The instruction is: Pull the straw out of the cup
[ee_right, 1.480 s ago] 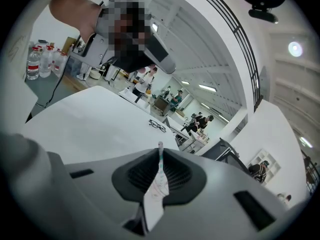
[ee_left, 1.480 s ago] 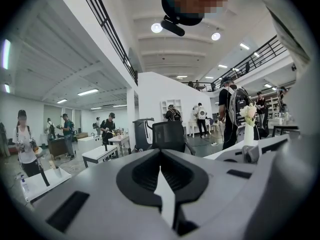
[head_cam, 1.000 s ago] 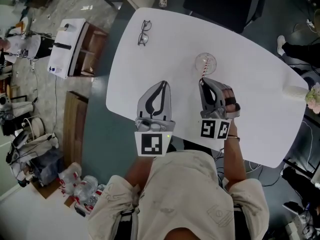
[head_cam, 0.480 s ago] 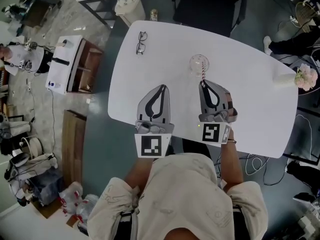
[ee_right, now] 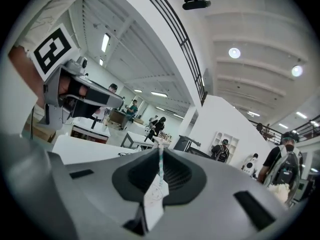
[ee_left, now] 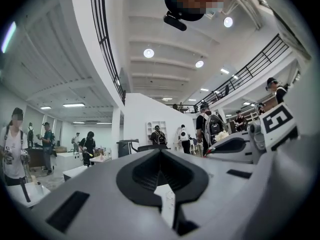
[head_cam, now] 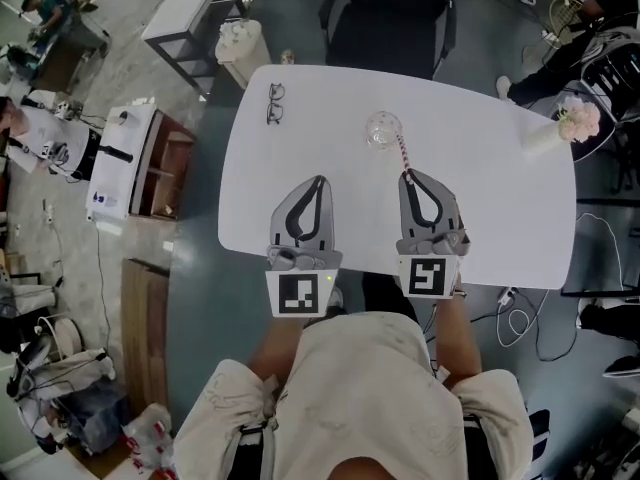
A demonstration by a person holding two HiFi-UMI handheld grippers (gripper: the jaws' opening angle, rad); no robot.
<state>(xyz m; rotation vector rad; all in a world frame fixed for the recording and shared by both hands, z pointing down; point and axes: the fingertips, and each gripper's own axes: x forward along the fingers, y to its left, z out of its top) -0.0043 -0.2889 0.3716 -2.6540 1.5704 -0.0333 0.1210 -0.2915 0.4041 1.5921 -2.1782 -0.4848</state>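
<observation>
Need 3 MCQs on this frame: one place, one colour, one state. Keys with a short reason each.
1. Where do the glasses lie on the table?
A. at its near edge
B. by its far left corner
C. at its near right corner

2. What colour is the table top?
A. white
B. black
C. wood brown

3. The right gripper is:
A. open and empty
B. shut on the glasses
C. shut on the straw

Key:
1 B: the head view shows them by the far left corner.
2 A: the bare top is plain white.
3 C: the right gripper view shows the straw pinched between its closed jaws.
</observation>
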